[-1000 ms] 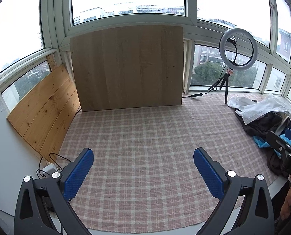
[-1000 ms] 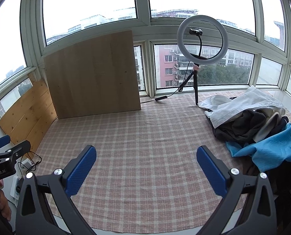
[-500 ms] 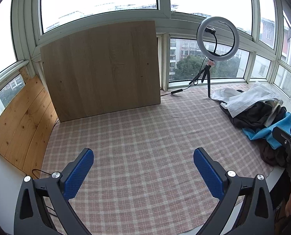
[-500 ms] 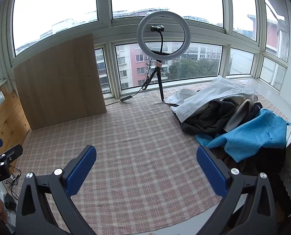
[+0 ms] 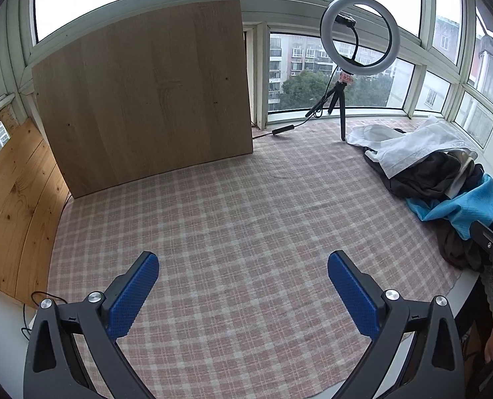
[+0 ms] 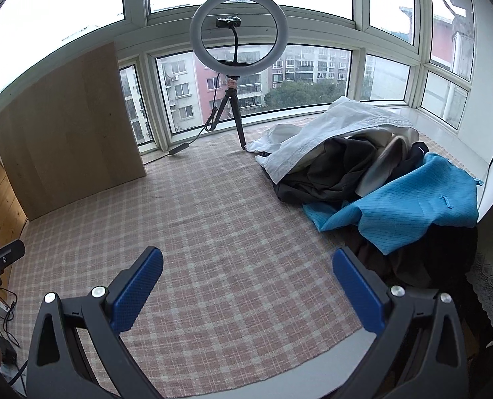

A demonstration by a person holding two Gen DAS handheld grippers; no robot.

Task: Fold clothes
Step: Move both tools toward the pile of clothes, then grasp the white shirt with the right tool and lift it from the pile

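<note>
Left gripper (image 5: 243, 274), right gripper (image 6: 248, 271): both spread wide, empty, above checked desk (image 6: 213, 232); clothes pile (image 6: 362, 179) ahead-right of right gripper.

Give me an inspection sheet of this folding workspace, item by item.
Surface: pink-and-white checked cloth, middle bare.
Job's things: unfolded heap at right: white garment, dark grey garment, bright blue garment on top in front.
Clutter: nothing seen on the cloth's middle.
Grippers: left gripper and right gripper open, empty, above the cloth.
Cables: black cable from the white ring light on a black tripod.
Surroundings: windows; light wooden board leaning upright.
</note>
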